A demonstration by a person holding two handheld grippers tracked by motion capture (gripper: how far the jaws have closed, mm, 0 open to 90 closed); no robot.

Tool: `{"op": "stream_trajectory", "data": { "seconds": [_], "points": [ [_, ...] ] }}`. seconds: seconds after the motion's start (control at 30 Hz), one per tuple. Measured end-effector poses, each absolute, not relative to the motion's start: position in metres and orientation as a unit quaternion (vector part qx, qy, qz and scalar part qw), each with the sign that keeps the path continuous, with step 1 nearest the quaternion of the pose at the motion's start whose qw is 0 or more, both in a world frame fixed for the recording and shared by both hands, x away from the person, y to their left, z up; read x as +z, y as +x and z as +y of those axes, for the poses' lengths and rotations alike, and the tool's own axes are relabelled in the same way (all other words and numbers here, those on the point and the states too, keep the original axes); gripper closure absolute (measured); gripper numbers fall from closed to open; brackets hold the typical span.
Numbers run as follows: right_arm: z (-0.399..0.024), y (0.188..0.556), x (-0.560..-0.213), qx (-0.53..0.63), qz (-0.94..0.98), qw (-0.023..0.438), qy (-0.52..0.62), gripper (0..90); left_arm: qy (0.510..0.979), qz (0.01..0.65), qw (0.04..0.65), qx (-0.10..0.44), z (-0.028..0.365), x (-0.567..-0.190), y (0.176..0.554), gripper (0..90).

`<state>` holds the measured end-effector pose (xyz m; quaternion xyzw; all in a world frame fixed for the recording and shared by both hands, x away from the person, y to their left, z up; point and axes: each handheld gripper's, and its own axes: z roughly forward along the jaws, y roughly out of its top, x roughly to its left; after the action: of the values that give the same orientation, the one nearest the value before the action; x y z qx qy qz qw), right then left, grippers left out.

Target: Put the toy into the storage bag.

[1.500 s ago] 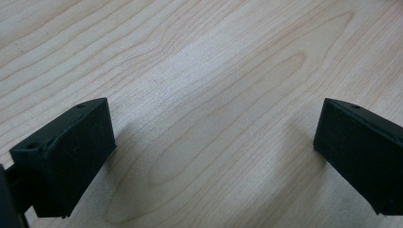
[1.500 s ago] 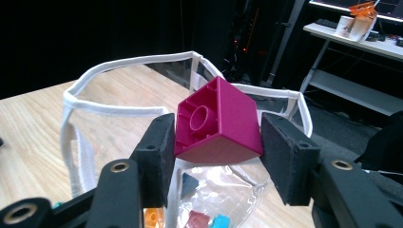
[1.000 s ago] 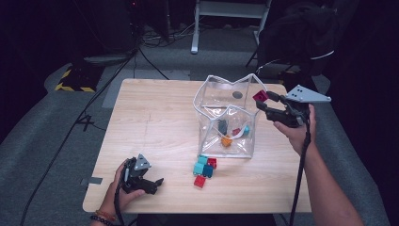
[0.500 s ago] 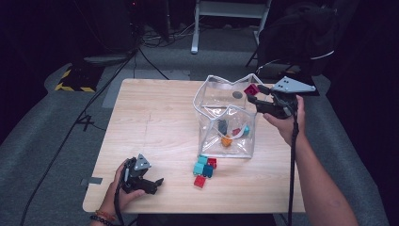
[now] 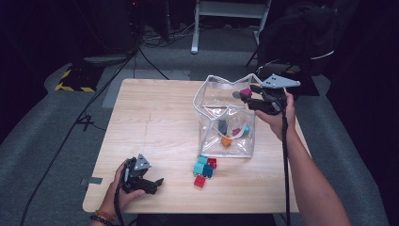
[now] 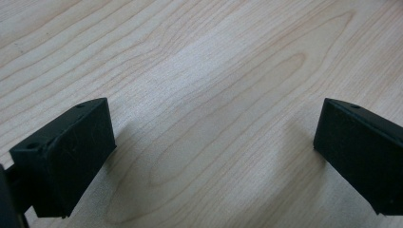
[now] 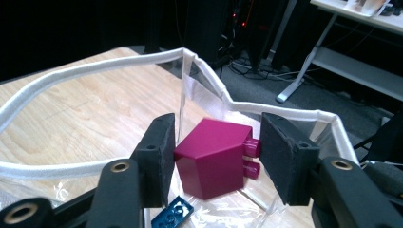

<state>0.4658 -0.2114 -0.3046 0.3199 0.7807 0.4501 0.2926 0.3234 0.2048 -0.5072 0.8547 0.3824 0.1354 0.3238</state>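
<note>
My right gripper (image 5: 244, 94) (image 7: 214, 156) is shut on a magenta brick (image 7: 214, 159) (image 5: 246, 92), its studs pressed against one pad, and holds it over the open top of a clear plastic bag (image 5: 226, 117) (image 7: 95, 71) with a white rim. Several bricks lie inside the bag, among them an orange one (image 5: 227, 141) and a dark blue one (image 7: 172, 213). My left gripper (image 5: 153, 184) (image 6: 214, 152) rests low over the bare wood near the table's front left, open, with nothing between its jaws.
A small cluster of teal, blue and red bricks (image 5: 204, 169) lies on the wooden table (image 5: 155, 122) just in front of the bag. Cables and a metal stand (image 5: 230, 19) sit on the floor beyond the far edge.
The right gripper has carried the magenta brick leftward, from beside the bag's right wall to above its open top. The left gripper has stayed put.
</note>
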Motion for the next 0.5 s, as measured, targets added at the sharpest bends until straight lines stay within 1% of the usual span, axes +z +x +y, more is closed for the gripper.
{"op": "stream_trajectory", "data": {
  "seconds": [0.5],
  "points": [
    [-0.2063, 0.4685, -0.3073, 0.439, 0.789, 0.289, 0.318, 47.5, 0.855, 0.382, 0.323, 0.136, 0.2049, -0.5071, 0.3234, 0.1]
  ]
}}
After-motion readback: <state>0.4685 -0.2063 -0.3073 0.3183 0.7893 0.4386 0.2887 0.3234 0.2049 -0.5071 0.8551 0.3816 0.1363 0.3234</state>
